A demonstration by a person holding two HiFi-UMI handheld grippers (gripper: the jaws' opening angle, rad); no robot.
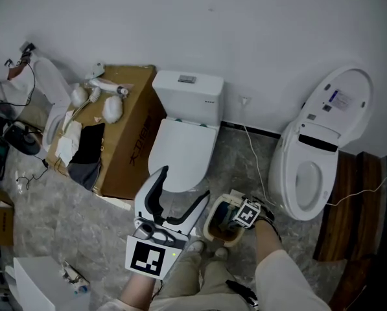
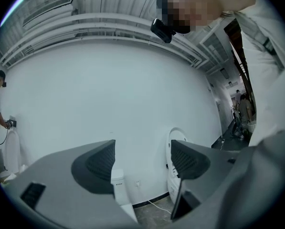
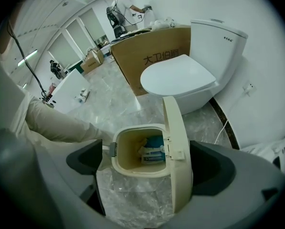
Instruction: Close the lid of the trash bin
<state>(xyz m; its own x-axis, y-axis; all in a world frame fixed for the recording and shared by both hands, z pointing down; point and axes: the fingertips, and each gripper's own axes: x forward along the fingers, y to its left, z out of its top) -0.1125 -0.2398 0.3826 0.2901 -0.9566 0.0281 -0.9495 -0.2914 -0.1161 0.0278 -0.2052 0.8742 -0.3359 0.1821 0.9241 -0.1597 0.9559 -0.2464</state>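
A small cream trash bin [image 3: 132, 163] stands on the marble floor with its lid [image 3: 176, 147] swung up on edge, and blue and white packaging lies inside. My right gripper [image 3: 149, 165] is open just above it. The bin's mouth and the raised lid sit in the gap between the jaws, the lid close to the right pad [image 3: 211, 168]. In the head view the right gripper [image 1: 232, 220] hangs over the bin [image 1: 217, 230] by my feet. My left gripper [image 1: 182, 185] is held up, open and holding nothing. In its own view the left gripper [image 2: 142, 162] faces a white wall.
A white toilet [image 1: 183, 144] with its lid down stands just behind the bin, with a cardboard box [image 1: 131, 138] on its left. Another toilet [image 1: 313, 164] with its seat raised lies at the right, a white cable [image 1: 253, 157] trailing past it. Dark wooden boards [image 1: 355, 206] stand far right.
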